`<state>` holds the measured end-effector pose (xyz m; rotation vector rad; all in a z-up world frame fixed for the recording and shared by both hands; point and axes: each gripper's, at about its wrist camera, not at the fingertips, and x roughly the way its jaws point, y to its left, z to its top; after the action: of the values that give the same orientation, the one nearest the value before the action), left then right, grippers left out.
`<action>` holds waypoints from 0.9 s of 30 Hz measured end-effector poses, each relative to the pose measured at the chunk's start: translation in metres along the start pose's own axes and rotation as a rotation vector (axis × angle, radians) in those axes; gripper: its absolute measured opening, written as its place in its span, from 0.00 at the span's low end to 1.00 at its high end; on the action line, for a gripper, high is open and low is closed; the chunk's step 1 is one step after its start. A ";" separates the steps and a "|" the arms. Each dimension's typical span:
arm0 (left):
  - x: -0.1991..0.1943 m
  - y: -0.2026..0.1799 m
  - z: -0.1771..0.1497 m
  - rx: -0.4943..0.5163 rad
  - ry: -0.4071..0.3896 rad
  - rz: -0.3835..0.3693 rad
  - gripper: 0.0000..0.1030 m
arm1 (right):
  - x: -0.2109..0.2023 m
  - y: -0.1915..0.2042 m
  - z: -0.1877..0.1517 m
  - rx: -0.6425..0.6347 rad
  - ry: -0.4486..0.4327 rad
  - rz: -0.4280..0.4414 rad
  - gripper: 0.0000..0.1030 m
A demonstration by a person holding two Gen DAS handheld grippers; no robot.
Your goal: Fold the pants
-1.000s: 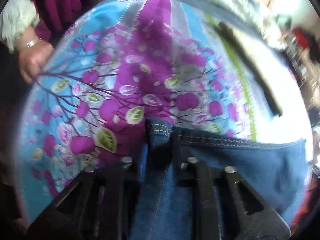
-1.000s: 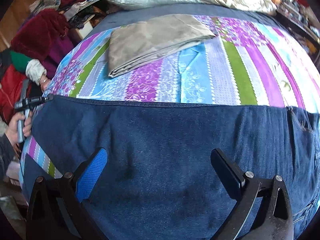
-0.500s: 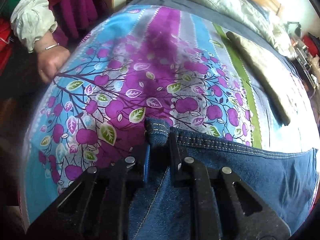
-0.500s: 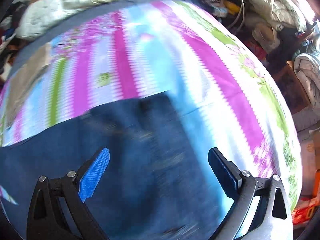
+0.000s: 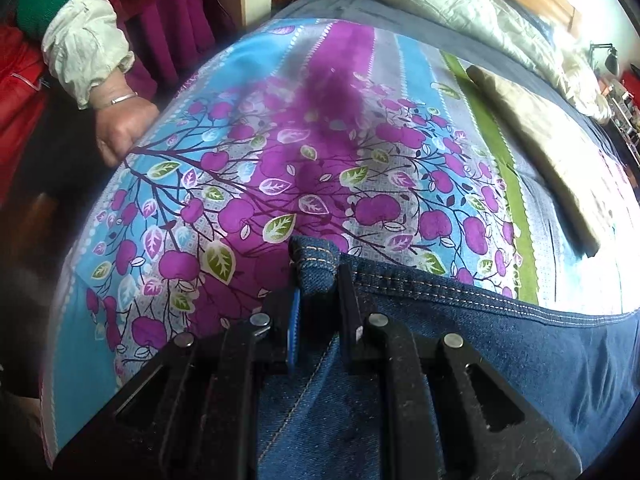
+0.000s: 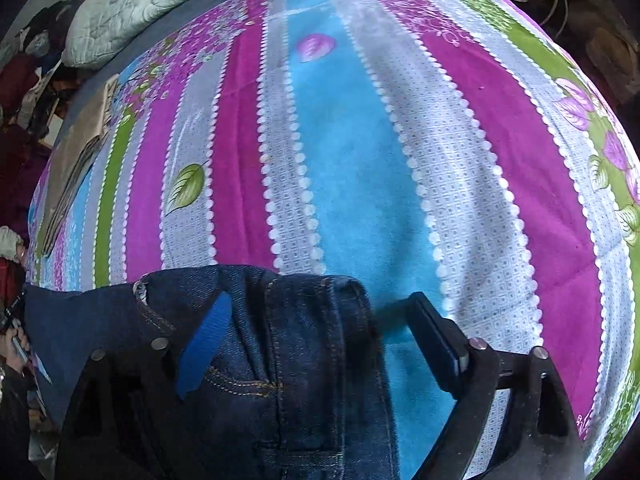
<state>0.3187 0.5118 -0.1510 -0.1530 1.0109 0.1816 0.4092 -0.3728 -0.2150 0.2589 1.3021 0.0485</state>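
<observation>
1. Jeans (image 5: 500, 360) lie on the bed, on a striped floral sheet (image 5: 320, 140); dark blue denim, orange stitching.
2. Left gripper (image 5: 318, 292): jaws closed tight on a stitched corner of the jeans; the corner pokes up between the fingers. Hem runs off to the right along the sheet.
3. Right gripper (image 6: 316, 328): jaws spread wide, nothing clamped. The blue pad of one finger (image 6: 204, 348) lies over the denim; the other finger sits above bare sheet (image 6: 348, 160), just beside the jeans' edge.
4. Right view: the thick seamed end of the jeans (image 6: 304, 320), with a pocket seam, lies bunched between the fingers, nearer the blue pad.
5. A folded beige cloth (image 5: 540, 148) rests on the sheet, well apart from the jeans; also at the left edge in the right view (image 6: 76, 160).
6. A pale quilt (image 5: 460, 4) lies at the far end of the bed.
7. A person's hand (image 5: 124, 132), with a bangle and a pale sleeve, holds the sheet's edge at upper left.
</observation>
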 end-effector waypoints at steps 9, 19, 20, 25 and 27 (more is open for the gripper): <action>-0.011 -0.014 -0.004 -0.010 -0.075 0.091 0.15 | -0.001 0.009 0.001 -0.038 -0.078 0.012 0.34; -0.127 -0.001 -0.026 -0.111 -0.313 -0.012 0.15 | -0.116 0.001 -0.063 0.000 -0.383 0.266 0.28; -0.145 0.000 -0.032 -0.124 -0.343 -0.022 0.15 | -0.131 -0.001 -0.075 0.002 -0.404 0.283 0.28; -0.235 0.020 -0.081 -0.223 -0.467 -0.092 0.15 | -0.211 -0.018 -0.157 0.008 -0.492 0.378 0.28; -0.265 0.033 -0.107 -0.264 -0.502 -0.114 0.15 | -0.233 -0.024 -0.195 0.003 -0.508 0.419 0.28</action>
<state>0.0854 0.4997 0.0172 -0.3838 0.4734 0.2349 0.1573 -0.4063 -0.0472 0.5077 0.7283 0.3167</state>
